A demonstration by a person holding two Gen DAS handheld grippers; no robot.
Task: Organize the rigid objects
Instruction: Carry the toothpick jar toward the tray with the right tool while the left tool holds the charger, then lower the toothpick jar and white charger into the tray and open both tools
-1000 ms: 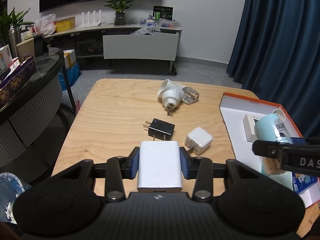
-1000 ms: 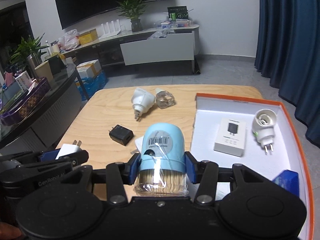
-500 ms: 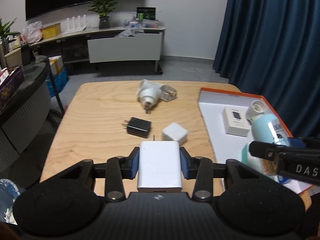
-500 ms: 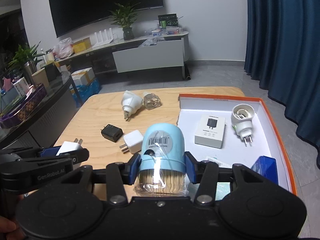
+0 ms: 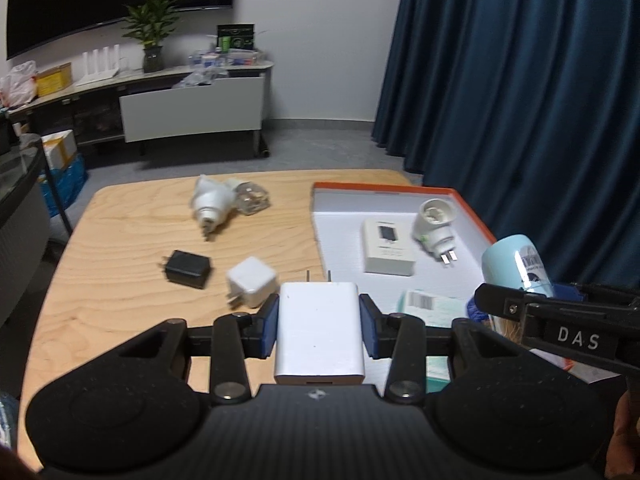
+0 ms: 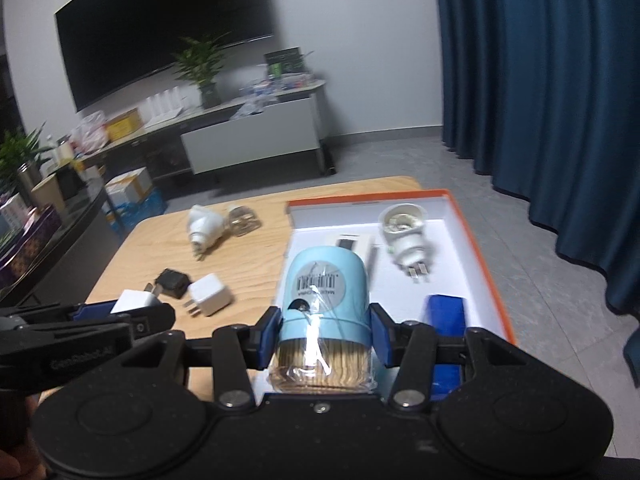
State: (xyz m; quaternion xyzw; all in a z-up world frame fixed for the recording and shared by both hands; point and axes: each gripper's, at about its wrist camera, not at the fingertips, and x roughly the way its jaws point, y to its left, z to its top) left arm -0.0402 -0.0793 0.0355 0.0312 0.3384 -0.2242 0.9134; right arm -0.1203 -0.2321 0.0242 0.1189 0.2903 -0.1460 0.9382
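My left gripper (image 5: 319, 322) is shut on a white charger block (image 5: 319, 332), held above the table's near edge beside the orange-rimmed white tray (image 5: 344, 224). My right gripper (image 6: 323, 334) is shut on a light-blue toothpick jar (image 6: 323, 300), held over the near part of the tray (image 6: 472, 248). The jar also shows in the left wrist view (image 5: 516, 264). On the table lie a black adapter (image 5: 187, 269), a small white cube charger (image 5: 251, 286), a white cone plug (image 5: 210, 202) and a clear plug (image 5: 250, 200).
In the tray are a white box (image 5: 387, 246), a white socket adapter (image 5: 434, 224), a blue box (image 6: 446, 316) and a teal-labelled packet (image 5: 428, 304). A dark curtain (image 5: 540, 100) hangs to the right. A dark counter (image 6: 56, 248) stands left of the wooden table (image 5: 120, 240).
Both grippers have moved right, toward the tray, still holding their objects. The tray has come closer to the middle of both views.
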